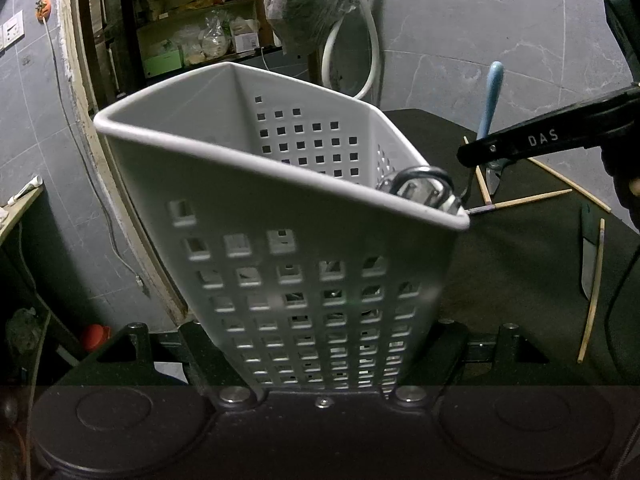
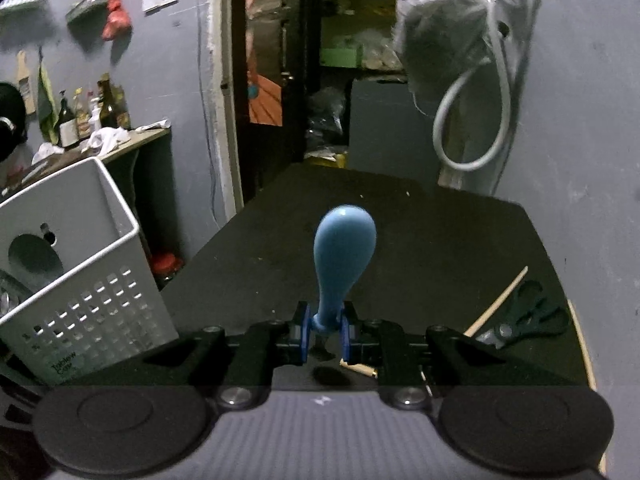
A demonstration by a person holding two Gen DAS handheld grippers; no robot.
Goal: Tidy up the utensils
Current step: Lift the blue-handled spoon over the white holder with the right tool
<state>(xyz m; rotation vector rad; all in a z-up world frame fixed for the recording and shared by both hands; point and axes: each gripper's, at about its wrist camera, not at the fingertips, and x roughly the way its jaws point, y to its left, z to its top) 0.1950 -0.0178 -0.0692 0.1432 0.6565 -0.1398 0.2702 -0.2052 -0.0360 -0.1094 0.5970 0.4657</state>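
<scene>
A pale grey perforated utensil holder (image 1: 280, 184) fills the left wrist view, tilted, its base wedged between the fingers of my left gripper (image 1: 324, 360), which is shut on it. A metal tool with a loop handle (image 1: 420, 188) leans in its right corner. To its right, my right gripper (image 1: 486, 148) is shut on a blue-handled utensil (image 1: 491, 96) whose metal end hangs below. In the right wrist view the blue handle (image 2: 344, 248) stands up between the blue pads of my right gripper (image 2: 326, 328). The holder (image 2: 80, 260) is at the left there.
Wooden chopsticks (image 1: 528, 198) lie scattered on the dark table (image 2: 400, 220), and one chopstick (image 2: 496, 306) rests beside black scissors (image 2: 528, 316). A knife (image 1: 588, 256) lies at the table's right edge. A doorway and a hanging bag with a hose are behind.
</scene>
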